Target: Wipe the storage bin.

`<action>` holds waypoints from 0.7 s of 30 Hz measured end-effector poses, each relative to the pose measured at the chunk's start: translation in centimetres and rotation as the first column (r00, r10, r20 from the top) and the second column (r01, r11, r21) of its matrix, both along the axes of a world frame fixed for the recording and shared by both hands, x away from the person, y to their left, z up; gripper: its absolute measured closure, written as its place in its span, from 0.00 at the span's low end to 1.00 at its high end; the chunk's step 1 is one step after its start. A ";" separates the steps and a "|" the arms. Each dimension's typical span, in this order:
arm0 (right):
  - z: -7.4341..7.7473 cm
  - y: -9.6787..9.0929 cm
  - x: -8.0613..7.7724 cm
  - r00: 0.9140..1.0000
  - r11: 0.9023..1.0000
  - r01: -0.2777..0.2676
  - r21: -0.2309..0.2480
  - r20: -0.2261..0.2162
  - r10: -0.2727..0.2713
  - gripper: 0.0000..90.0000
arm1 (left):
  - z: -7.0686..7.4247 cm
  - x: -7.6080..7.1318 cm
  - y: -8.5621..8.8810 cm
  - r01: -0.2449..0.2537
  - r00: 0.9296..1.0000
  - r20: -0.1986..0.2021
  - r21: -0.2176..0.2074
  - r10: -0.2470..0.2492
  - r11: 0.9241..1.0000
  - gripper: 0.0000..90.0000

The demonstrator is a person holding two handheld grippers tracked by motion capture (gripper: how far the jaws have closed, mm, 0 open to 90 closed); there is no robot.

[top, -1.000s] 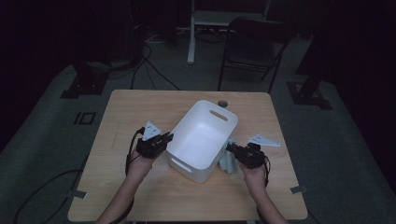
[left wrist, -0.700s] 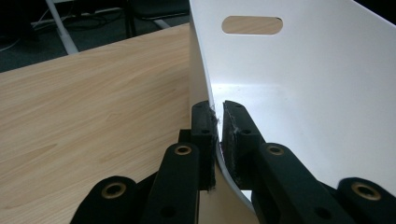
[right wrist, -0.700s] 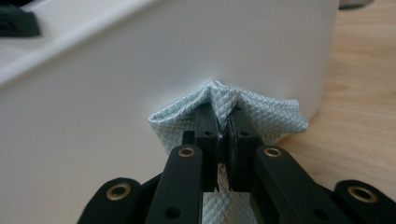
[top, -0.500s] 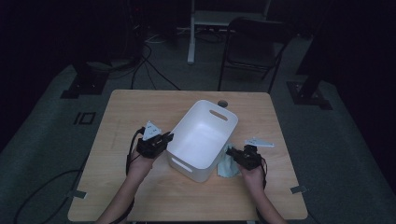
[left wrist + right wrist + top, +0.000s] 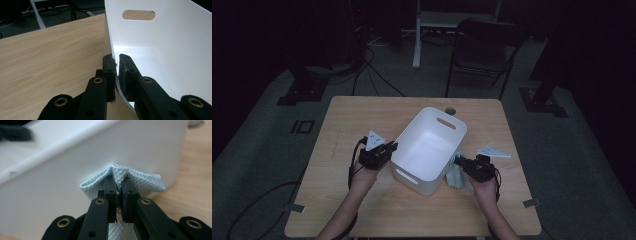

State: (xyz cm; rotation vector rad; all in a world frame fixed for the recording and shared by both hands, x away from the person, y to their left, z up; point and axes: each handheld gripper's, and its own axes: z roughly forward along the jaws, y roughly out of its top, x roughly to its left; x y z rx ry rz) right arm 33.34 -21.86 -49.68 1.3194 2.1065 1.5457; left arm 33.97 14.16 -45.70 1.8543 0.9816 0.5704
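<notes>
White plastic makes up the bin (image 5: 428, 150), which sits askew near the middle of the wooden bench (image 5: 342, 125), its corners turned toward the bench edges. An oval handle slot shows in its far wall, and another in the near wall. Its inside looks bare in the high view.

The left claw (image 5: 388, 148) is at the bin's left side. In the left gripper view the left claw (image 5: 116, 65) has its jaws pressed together on the bin's thin wall (image 5: 110, 30), one jaw outside and one inside, right at the rim edge. The bin wall curves away to the right with the handle slot high up, and bare bench wood lies to the left. The hand behind it rests low over the bench, a cable looping from the claw body.

The right claw (image 5: 462, 162) is just beside the bin's right wall, pinching a pale blue-green cloth (image 5: 456, 172). In the right gripper view the right claw (image 5: 119, 188) is closed tight on a fold of the quilted cloth (image 5: 147, 181), which bunches up to a peak above the jaw tips and spreads to both sides. The cloth sits outside the bin, close against its outer wall (image 5: 62, 185); whether it touches the wall cannot be told. A strip of bench shows at the right.
</notes>
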 end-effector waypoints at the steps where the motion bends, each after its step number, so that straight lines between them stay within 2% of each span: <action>1: 1.7 0.1 -1.0 0.999 0.998 -0.031 0.045 0.043 0.029 0.94 | 0.0 0.0 0.0 0.002 1.000 0.001 0.002 -0.002 1.000 0.93; 4: 2.7 0.5 -1.5 0.998 0.998 -0.039 0.040 0.059 0.037 0.94 | 0.0 0.0 0.0 0.009 1.000 0.000 0.001 -0.009 1.000 0.93; 7: 2.5 0.4 -1.5 0.998 0.998 -0.038 0.049 0.059 0.035 0.94 | 0.0 0.0 0.0 0.026 1.000 0.002 0.005 -0.026 1.000 0.93; 10: 1.8 0.2 -1.2 0.998 0.998 -0.033 0.046 0.055 0.031 0.94 | 0.0 0.0 -0.1 0.036 0.999 0.001 0.005 -0.036 0.999 0.92; 13: 0.8 0.1 -0.7 0.999 1.000 -0.012 0.014 0.041 0.011 0.94 | 0.0 0.0 -0.1 0.040 0.999 0.000 0.004 -0.040 0.999 0.92; 17: -0.4 -0.1 -0.2 1.000 1.000 0.004 0.007 0.012 -0.004 0.94 | 0.0 0.0 -0.2 0.047 0.999 0.001 0.010 -0.047 0.999 0.92; 20: -2.0 -0.2 0.7 0.999 0.999 0.027 -0.017 -0.028 -0.027 0.94 | 0.0 0.0 -0.2 0.050 0.999 0.003 0.008 -0.050 0.999 0.92; 21: -2.0 -0.2 0.7 0.999 0.999 0.027 -0.017 -0.028 -0.027 0.94 | 0.0 0.0 -0.2 0.050 0.999 0.003 0.008 -0.050 0.999 0.92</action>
